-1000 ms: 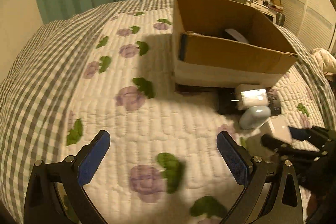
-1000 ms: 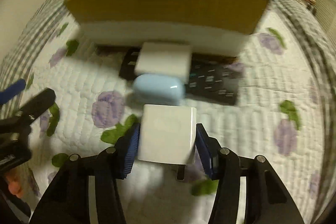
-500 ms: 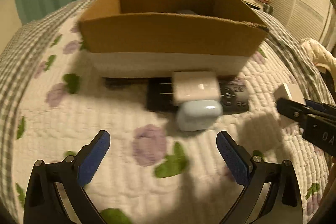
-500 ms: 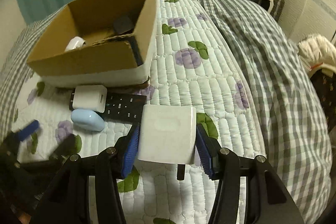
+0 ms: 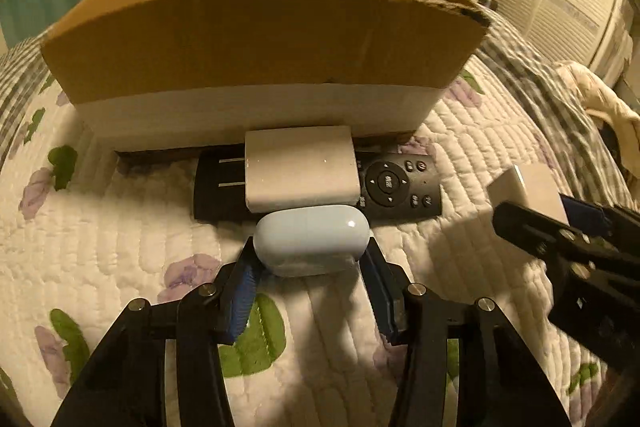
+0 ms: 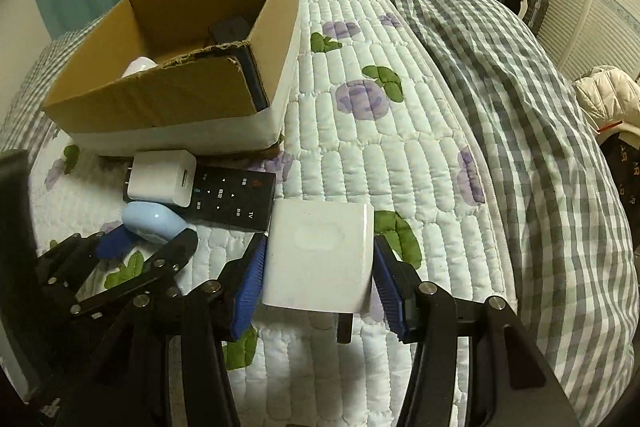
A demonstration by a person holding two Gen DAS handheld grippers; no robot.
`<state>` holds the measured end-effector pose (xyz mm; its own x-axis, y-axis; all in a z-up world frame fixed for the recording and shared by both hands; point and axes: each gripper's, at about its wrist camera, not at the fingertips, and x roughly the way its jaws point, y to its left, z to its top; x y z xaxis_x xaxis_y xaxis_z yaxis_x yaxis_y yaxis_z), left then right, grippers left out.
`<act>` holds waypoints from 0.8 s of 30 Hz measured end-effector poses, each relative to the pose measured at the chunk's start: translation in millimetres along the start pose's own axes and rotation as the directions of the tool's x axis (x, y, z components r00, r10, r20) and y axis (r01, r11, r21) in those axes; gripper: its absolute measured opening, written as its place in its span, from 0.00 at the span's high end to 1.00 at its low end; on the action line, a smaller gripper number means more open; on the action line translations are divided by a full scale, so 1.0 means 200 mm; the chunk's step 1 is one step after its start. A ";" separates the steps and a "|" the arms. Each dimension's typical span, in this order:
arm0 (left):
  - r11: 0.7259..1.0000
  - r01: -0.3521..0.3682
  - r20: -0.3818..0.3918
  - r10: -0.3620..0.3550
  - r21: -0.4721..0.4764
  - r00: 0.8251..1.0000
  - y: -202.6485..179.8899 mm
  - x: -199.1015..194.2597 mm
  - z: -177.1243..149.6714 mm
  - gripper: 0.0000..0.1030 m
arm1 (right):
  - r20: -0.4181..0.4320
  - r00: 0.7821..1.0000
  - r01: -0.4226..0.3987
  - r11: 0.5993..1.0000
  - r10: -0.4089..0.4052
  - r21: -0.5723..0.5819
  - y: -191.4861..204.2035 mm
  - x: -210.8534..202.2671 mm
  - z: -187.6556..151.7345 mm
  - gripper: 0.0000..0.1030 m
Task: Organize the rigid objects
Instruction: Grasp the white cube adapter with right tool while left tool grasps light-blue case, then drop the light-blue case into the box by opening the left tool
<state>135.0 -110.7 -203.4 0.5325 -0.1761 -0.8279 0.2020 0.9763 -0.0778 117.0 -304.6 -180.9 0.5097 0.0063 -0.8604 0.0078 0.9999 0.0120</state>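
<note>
My left gripper is shut on a pale blue earbud case lying on the quilt; it shows in the right wrist view too. Just beyond it a white plug charger rests on a black remote, against an open cardboard box. My right gripper is shut on a white cube charger, held above the quilt to the right of the remote. The box holds a black item and a white one.
The bed has a white floral quilt and a grey checked cover to the right. A cream jacket lies at the far right. Teal curtains and a dressing table stand behind the bed.
My left gripper swung round to face the box, moved up to the blue case and shut on it. My right gripper carried the white cube charger to the right.
</note>
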 end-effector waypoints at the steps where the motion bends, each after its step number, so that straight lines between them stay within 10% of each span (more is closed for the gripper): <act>1: 1.000 0.005 0.009 -0.005 0.001 1.000 0.01 -0.02 -0.01 0.51 | 0.004 1.000 0.007 1.000 -0.007 -0.004 0.00 -0.01 0.00 0.50; 24: 0.997 -0.035 0.242 0.019 0.063 0.970 0.18 -0.77 0.42 0.51 | 0.223 0.972 -0.059 0.994 0.078 -0.093 0.18 -0.60 0.28 0.50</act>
<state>129.5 -58.5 -31.5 0.7191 -0.1827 -0.6704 0.2348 0.9720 -0.0130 104.1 -271.0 -49.5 0.6874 0.0816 -0.7217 -0.1025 0.9946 0.0148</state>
